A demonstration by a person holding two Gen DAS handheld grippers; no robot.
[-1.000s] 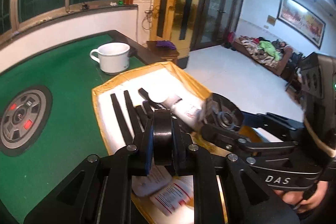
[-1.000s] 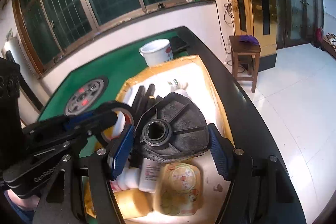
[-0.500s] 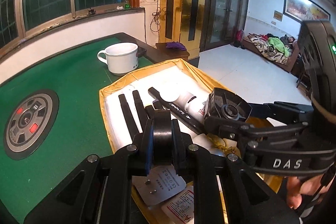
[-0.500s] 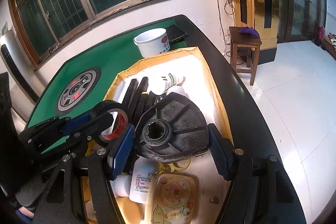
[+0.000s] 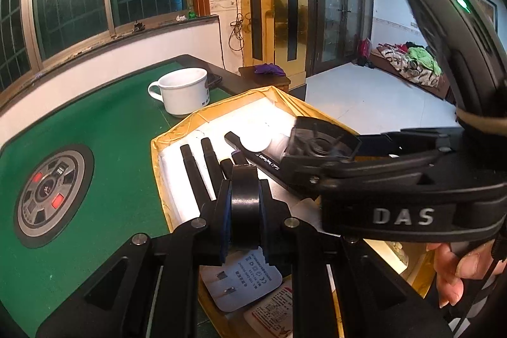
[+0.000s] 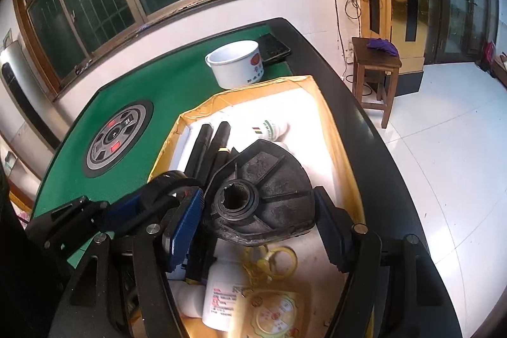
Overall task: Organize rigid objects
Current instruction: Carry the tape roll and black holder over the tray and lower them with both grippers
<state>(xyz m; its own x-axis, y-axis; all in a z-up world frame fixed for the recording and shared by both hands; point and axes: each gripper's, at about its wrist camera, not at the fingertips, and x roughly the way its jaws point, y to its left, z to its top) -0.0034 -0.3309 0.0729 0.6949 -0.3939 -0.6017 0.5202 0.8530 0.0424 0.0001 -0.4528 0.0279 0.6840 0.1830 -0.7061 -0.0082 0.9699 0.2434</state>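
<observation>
My left gripper (image 5: pixel 244 211) is shut on a black tape roll (image 5: pixel 243 186), held upright over the near end of the yellow-rimmed tray (image 5: pixel 221 103). My right gripper (image 6: pixel 258 224) is shut on a black fan-shaped plastic part (image 6: pixel 266 189) with a round hub, gripped by its edges above the tray (image 6: pixel 326 116). In the left wrist view that part (image 5: pixel 320 141) hangs just right of the roll, with a person's hand (image 5: pixel 456 271) on the right gripper's handle. The right wrist view shows the left gripper (image 6: pixel 149 198) and its roll (image 6: pixel 168 178) close at the left.
In the tray lie black pens (image 5: pixel 193 170), white bottles (image 6: pixel 272 129), a white plug adapter (image 5: pixel 244 281), yellow scissor handles (image 6: pixel 279 262) and a round yellow pack (image 6: pixel 275 315). A white mug (image 5: pixel 185 94) stands beyond it on the green table (image 5: pixel 95 132). A wooden stool (image 6: pixel 375 62) stands off the table's right edge.
Both grippers have kept their grips. The right gripper with the black part has drifted a little over the tray, and the left gripper has tilted slightly, so more of the tray's near end shows.
</observation>
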